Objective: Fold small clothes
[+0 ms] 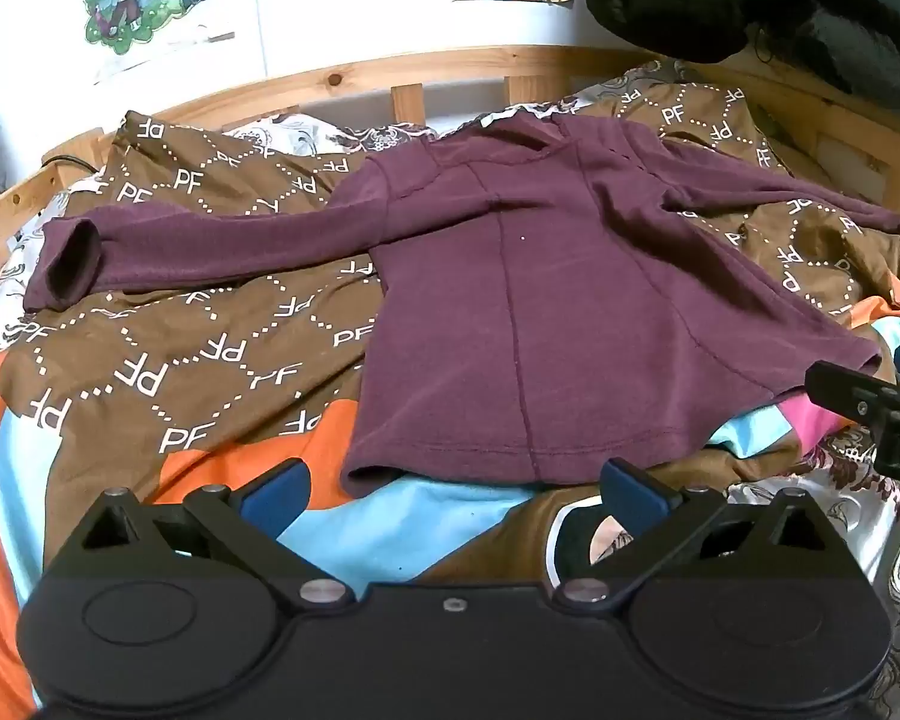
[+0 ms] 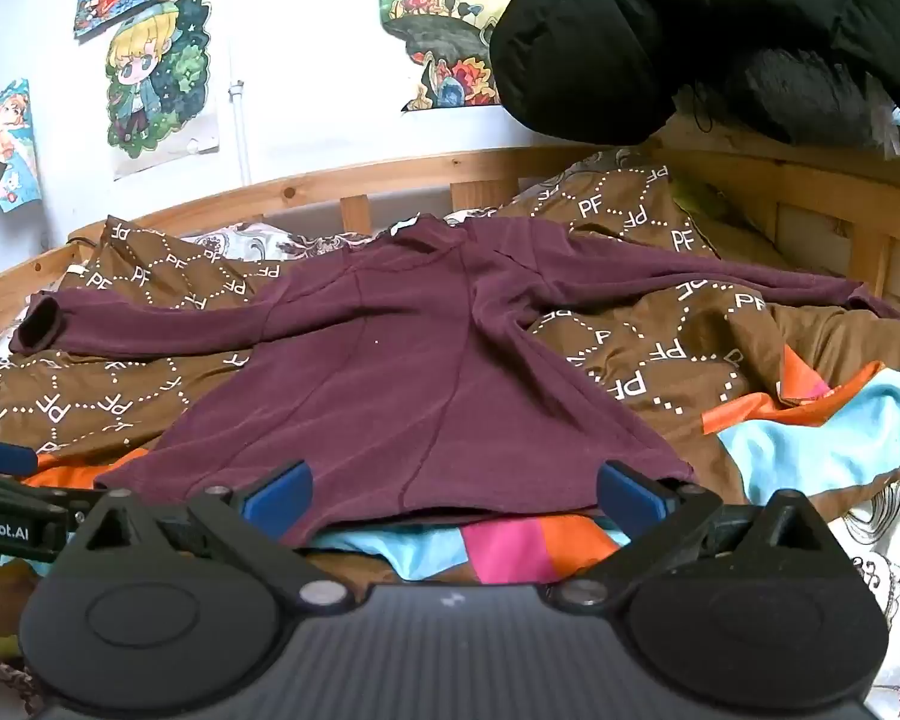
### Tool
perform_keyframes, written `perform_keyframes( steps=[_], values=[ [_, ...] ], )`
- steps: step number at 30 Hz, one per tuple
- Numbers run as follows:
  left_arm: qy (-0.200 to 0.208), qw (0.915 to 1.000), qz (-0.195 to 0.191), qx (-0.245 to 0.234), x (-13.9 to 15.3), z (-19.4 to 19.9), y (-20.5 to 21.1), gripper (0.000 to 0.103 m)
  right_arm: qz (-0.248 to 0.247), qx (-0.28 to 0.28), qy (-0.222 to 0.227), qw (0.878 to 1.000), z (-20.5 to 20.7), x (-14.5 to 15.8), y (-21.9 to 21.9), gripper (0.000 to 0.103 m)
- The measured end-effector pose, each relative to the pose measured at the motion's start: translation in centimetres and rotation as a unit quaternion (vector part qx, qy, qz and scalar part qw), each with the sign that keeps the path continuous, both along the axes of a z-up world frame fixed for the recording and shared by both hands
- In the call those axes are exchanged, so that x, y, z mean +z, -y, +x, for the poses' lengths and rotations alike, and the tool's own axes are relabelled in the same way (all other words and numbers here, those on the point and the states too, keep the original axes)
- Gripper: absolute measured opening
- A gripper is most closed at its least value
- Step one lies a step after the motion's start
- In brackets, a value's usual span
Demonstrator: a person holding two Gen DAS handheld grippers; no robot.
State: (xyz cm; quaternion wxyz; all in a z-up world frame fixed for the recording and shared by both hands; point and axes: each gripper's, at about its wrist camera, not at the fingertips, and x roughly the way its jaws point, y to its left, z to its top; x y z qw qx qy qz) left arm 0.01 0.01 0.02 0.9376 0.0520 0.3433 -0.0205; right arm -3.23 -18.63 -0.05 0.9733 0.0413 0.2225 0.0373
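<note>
Maroon shirt (image 1: 510,312) flat just ahead of both wide-open, empty claws, left gripper (image 1: 456,495) and right gripper (image 2: 453,495), hem nearest.

We hold the left gripper (image 1: 455,489) and right gripper (image 2: 455,487) side by side, jaws spread wide, gripping nothing.

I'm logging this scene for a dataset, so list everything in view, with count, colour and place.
shirt: 1, maroon, long-sleeved, spread flat on the quilt, sleeves out
quilt: 1, brown with white PF print, orange, blue and pink patches, covering the bed
bed frame: 1, wooden, behind the quilt
jacket: 1, black, top right above the frame
posters: several, colourful, on the white wall
left gripper: open, at the shirt hem
right gripper: open, at the hem
</note>
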Motion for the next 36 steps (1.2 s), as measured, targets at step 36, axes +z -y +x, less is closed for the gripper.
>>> perform_keyframes(
  steps=[36],
  values=[
    [0.001,1.0,-0.003,0.0,0.02,0.01,-0.02,0.102,0.007,-0.002,-0.004,1.0,0.22,-0.24,0.27,0.103]
  ],
)
